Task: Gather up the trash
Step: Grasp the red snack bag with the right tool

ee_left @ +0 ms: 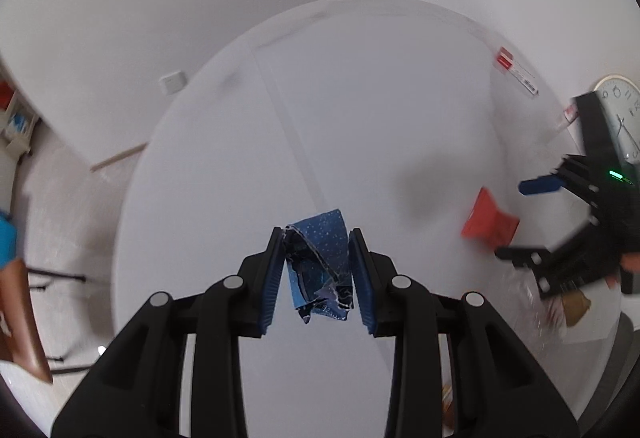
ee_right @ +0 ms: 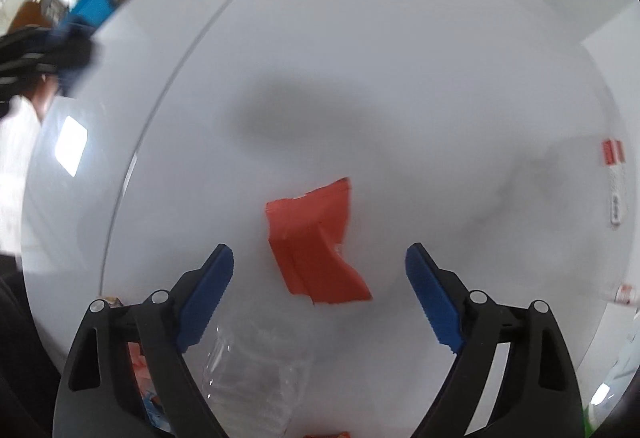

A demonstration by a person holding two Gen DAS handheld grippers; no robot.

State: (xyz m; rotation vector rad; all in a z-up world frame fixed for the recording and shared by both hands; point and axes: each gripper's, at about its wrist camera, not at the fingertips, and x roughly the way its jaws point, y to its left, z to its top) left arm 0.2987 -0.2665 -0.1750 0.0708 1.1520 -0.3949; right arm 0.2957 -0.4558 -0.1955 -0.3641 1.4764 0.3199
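Crumpled, torn blue wrapper (ee_left: 320, 266) with white speckles, pinched in left hand-held gripper (ee_left: 316, 274)

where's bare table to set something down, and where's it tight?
Free: the wide white table stretch beyond the blue wrapper in the left gripper, up to the far rim; also left of its seam. Tight: around the red wrapper under the open right gripper, with the clear plastic bag close by.
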